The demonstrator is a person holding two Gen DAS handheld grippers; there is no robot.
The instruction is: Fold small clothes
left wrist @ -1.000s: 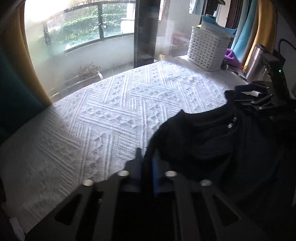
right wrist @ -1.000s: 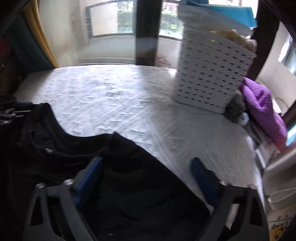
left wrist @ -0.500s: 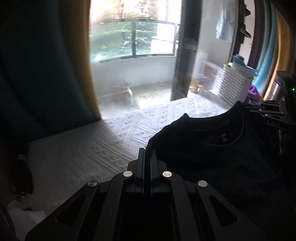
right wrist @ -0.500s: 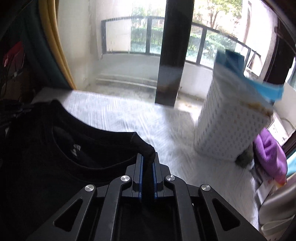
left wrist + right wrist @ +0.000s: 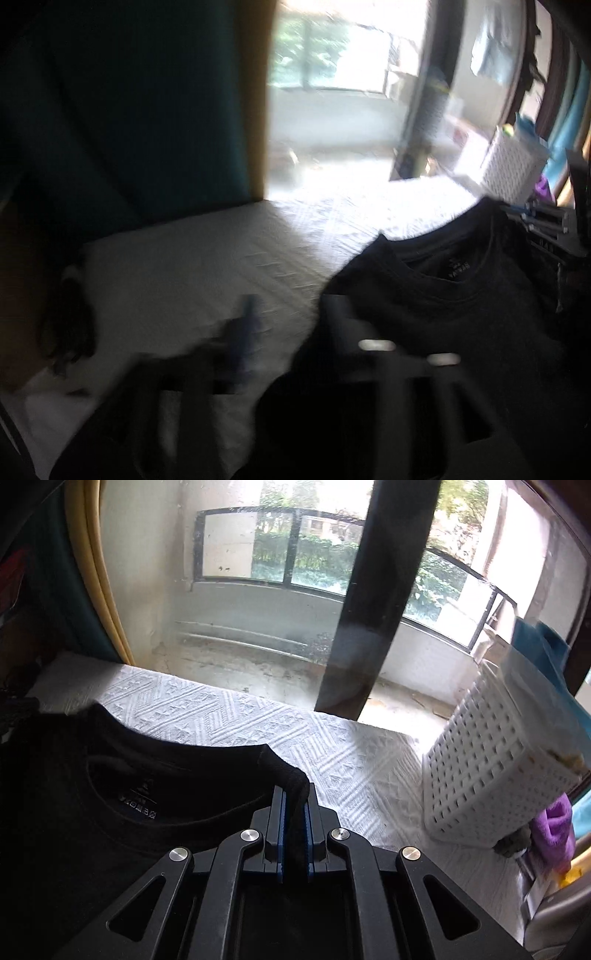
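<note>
A black t-shirt point(image 5: 147, 775) hangs by its shoulder over the white patterned bedspread point(image 5: 258, 723), collar and neck label facing the camera. My right gripper point(image 5: 293, 801) is shut on that shoulder seam, with cloth bunched between the blue pads. The left wrist view is blurred. There the shirt point(image 5: 443, 295) fills the right half. My left gripper point(image 5: 290, 310) is opening its jaws. White bedspread point(image 5: 207, 266) shows in the gap between its fingers. Its right finger point(image 5: 332, 314) lies against the shirt's other shoulder edge without pinching it.
A white perforated basket point(image 5: 498, 768) stands at the bed's far right corner, with purple cloth point(image 5: 554, 823) beside it. It also shows as the basket point(image 5: 513, 166) in the left wrist view. A glass balcony door with a dark post point(image 5: 369, 609) lies beyond the bed. Teal and yellow curtains point(image 5: 147, 110) hang on the left.
The right gripper closed on the shirt's shoulder and both grippers lifted the shirt off the bed. The left gripper, shut on the other shoulder half a second ago, now has its jaws spread.
</note>
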